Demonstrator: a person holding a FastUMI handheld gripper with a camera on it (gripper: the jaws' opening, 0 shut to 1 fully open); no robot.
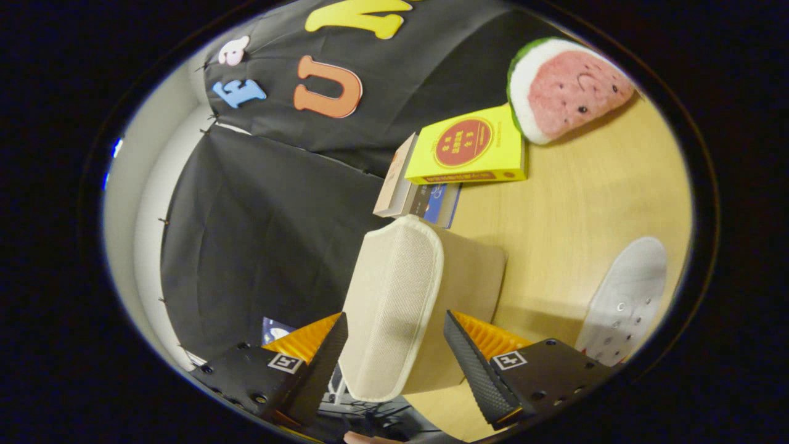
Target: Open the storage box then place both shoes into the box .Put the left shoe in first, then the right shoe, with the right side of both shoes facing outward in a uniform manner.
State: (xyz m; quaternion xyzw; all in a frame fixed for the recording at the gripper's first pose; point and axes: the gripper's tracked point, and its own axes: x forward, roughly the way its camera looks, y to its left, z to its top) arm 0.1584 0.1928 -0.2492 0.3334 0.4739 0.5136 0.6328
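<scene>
The gripper [394, 345] is standing open, its two fingers wide apart, and the beige fabric storage box [400, 302] is sitting between them; neither finger [471, 364] is pressing on it, though the left one is very near to its side. The view is rolled sideways, so I am judging that the rounded padded panel facing the fingers is probably the lid, and it seems closed. So opening is not yet done, and both shoes are waiting outside. One white shoe [629, 302] is lying on the wooden table [567, 203] beside the right finger, partly cut off; which foot it is I cannot tell. Beyond the box, some books [468, 151] are lying, and further a watermelon plush [564, 86].
</scene>
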